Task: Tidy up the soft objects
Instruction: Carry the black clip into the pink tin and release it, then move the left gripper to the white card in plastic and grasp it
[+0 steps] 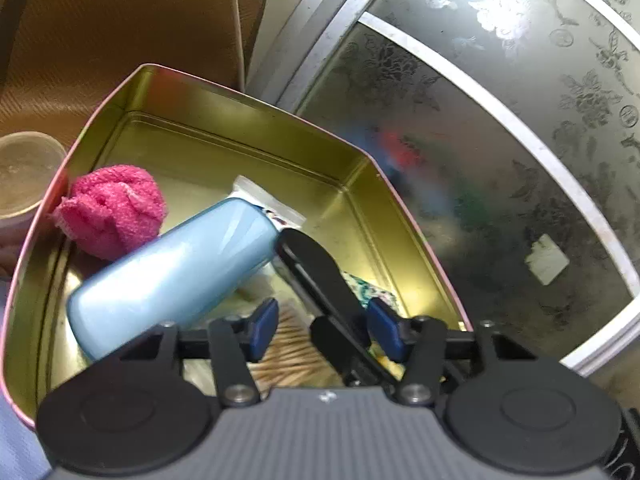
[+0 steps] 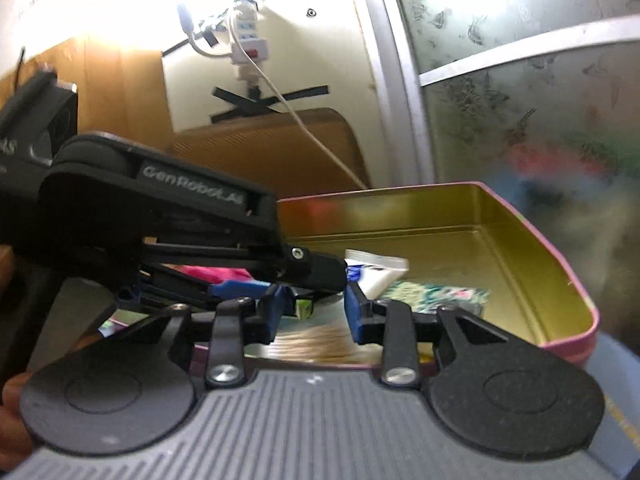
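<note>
A gold-lined tin (image 1: 240, 104) with a pink outside holds a fluffy pink cloth (image 1: 112, 212), a pale blue bottle (image 1: 172, 276) lying on its side, a white tube (image 1: 264, 200) and a patterned pouch (image 1: 368, 288). My left gripper (image 1: 324, 330) hangs over the tin's near end, open; a black bar of the other tool crosses its gap, and no pad presses on it. My right gripper (image 2: 314, 312) is open over the same end of the tin (image 2: 520, 248). The left tool's black housing (image 2: 160, 200) crosses in front of it and hides most of the pink cloth (image 2: 200, 272).
A box of thin wooden sticks (image 1: 288, 352) lies under both grippers. A plastic cup (image 1: 24, 172) stands left of the tin. Frosted patterned glass panels (image 1: 520, 140) rise on the right, a brown chair back (image 2: 272, 148) behind. A white cable (image 2: 304, 120) hangs from a wall socket strip.
</note>
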